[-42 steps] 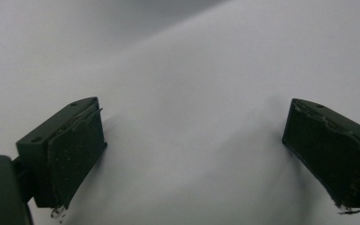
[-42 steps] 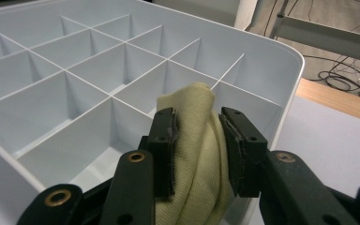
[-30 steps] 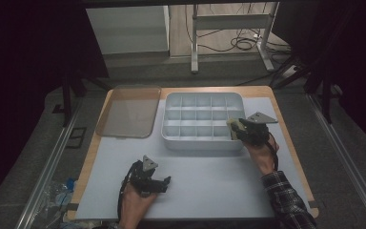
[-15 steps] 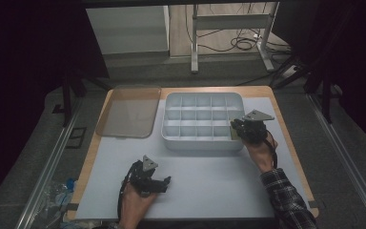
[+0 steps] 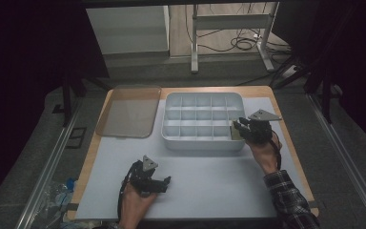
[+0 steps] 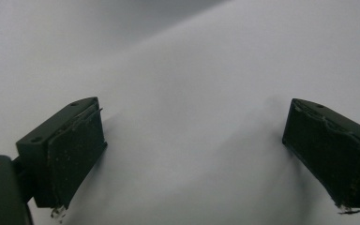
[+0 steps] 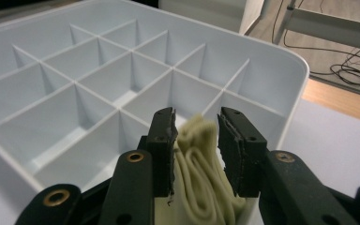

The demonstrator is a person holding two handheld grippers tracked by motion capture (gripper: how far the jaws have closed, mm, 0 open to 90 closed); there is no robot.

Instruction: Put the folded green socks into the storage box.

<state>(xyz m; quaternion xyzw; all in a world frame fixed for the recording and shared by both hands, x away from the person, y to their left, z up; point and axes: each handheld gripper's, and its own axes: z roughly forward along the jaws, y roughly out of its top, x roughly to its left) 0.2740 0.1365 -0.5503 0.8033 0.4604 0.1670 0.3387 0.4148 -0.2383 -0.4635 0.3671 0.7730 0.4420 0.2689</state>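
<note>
Between the black jaws of the right gripper [image 7: 196, 140], at the near right corner compartment of the white divided tray [image 7: 281, 61], sits a folded cream cloth [image 7: 201, 180]; it is soft, ribbed, and doubled on itself in several loose layers, most likely a rolled sock or a similar knit piece; the jaws have just been opening a little and stand narrowly apart with the cloth between them, the left pad brushing the fabric, the right pad seeming to stand just off it, so I judge the grip slack rather than firm; seen from the high view, the right gripper [image 5: 248, 130] hangs over that same corner of the tray [image 5: 171, 138], with the cloth a pale patch below it; such a thing should be very light, yielding, and in no way fragile, yet it will spring open and shed its folds if taken by one layer alone; the best hold is across the whole bundle at its thick middle, pressing all the folds together, with a deep bite rather than a fingertip pinch; the thin partition walls leave little room, so the jaws should go in parallel to them; the left gripper [image 5: 148, 176] rests on the pale table mat [image 5: 209, 191], well apart from the tray, its jaws spread wide and holding nothing; a translucent lid [image 5: 127, 110] lies just left of the tray.
</note>
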